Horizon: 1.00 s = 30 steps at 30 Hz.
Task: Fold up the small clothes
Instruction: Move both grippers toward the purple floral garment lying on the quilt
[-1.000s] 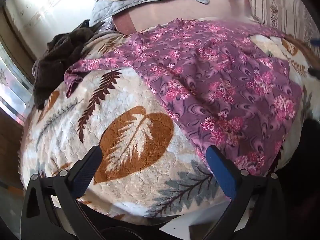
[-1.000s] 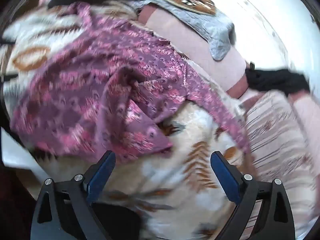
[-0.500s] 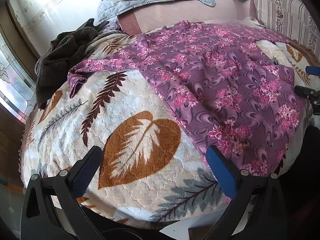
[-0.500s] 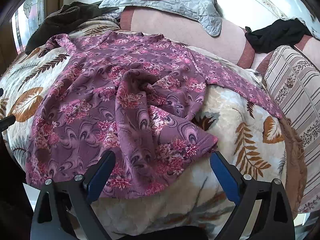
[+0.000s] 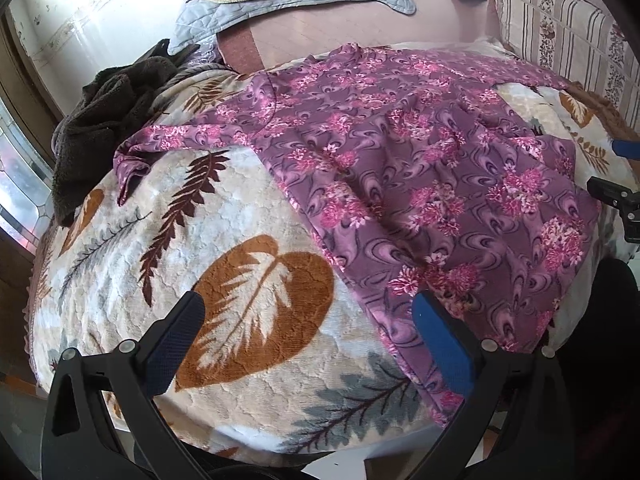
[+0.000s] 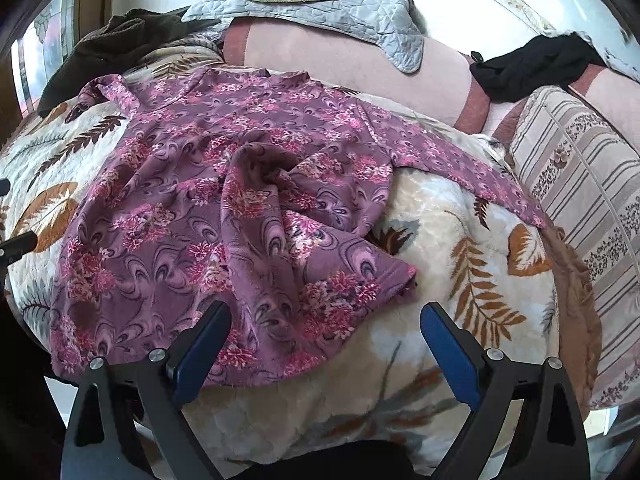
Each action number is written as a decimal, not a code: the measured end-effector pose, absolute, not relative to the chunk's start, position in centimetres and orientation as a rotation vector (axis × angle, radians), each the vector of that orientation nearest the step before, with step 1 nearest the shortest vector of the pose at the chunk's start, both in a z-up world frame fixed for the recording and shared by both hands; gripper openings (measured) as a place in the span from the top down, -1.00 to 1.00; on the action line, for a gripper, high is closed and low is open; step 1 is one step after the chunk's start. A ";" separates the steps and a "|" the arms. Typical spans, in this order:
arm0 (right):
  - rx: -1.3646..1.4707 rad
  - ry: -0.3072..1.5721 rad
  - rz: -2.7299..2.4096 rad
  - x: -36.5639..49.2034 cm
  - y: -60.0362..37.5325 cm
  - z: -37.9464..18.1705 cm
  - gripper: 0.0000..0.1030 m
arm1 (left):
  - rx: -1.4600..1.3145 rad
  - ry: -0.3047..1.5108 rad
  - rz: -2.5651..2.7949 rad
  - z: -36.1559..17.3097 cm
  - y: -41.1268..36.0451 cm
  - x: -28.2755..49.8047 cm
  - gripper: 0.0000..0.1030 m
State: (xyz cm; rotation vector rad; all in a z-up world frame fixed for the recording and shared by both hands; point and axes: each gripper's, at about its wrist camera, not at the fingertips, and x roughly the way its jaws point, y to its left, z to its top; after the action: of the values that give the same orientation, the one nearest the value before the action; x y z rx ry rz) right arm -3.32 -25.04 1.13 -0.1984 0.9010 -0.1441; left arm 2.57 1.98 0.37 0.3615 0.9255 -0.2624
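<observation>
A purple long-sleeved top with pink flowers [image 5: 420,152] lies spread on a leaf-patterned blanket [image 5: 200,248], sleeves out to both sides, hem toward me. It also shows in the right wrist view [image 6: 224,208], with a rumpled ridge in its middle and the right hem corner turned up. My left gripper [image 5: 308,324] is open and empty above the blanket, just left of the top's hem. My right gripper [image 6: 324,332] is open and empty over the hem's right part. The right gripper's fingers [image 5: 612,192] show at the left view's right edge.
A dark brown garment [image 5: 100,128] is heaped at the blanket's far left. A grey quilted cover [image 6: 320,12] lies on the pink sofa back [image 6: 340,56]. A black cloth [image 6: 536,64] hangs at the back right. A striped cushion [image 6: 592,200] stands on the right.
Both grippers have drawn back a little and steadied. The right view swung from a blurred tilted look to a level one. The top has not moved. Both stay open.
</observation>
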 end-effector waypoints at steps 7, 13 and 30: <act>-0.189 0.895 -0.149 -3.7 -25.3 1.2 -0.85 | 0.343 0.939 -0.275 0.4 2.0 2.3 -1.00; -0.186 0.886 -0.149 -4.0 -25.3 1.4 -0.85 | 0.320 0.949 -0.294 0.5 1.9 2.0 -1.00; -0.152 0.879 -0.176 -5.2 -27.3 1.7 -0.80 | 0.253 1.010 -0.320 -0.1 2.1 2.6 -1.00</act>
State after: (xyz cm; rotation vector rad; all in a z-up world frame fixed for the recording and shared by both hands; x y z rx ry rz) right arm -5.25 -27.35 1.68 -0.1519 0.8794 -0.1756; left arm 2.60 2.06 -0.06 0.2532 1.0099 -0.3202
